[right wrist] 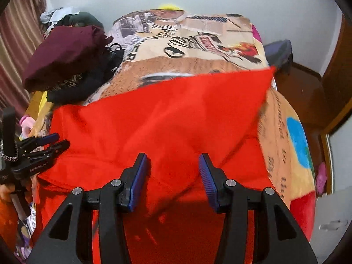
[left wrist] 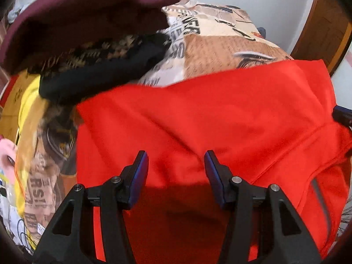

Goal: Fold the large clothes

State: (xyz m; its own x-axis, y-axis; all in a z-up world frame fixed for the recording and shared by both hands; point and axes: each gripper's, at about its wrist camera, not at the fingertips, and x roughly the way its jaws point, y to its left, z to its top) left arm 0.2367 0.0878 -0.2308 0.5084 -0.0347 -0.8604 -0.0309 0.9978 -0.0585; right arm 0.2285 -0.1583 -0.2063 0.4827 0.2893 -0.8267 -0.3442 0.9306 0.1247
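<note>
A large bright red garment (left wrist: 198,114) lies spread on the bed, its upper layer folded over to a pointed corner at the far right (right wrist: 269,70). My left gripper (left wrist: 176,155) hovers over the garment's near part, open, with only the cloth below showing between its blue pads. My right gripper (right wrist: 173,156) is likewise open above the red garment (right wrist: 165,114), gripping nothing. In the right wrist view the left gripper (right wrist: 60,142) shows at the garment's left edge. One finger of the right gripper (left wrist: 343,115) peeks in at the right edge of the left wrist view.
A pile of folded clothes sits at the back left, with a maroon garment (left wrist: 83,15) (right wrist: 66,52) on top of black and patterned ones. The printed bedspread (left wrist: 220,50) (right wrist: 187,44) covers the bed. A wooden floor (right wrist: 303,92) lies to the right, a curtain (right wrist: 15,44) to the left.
</note>
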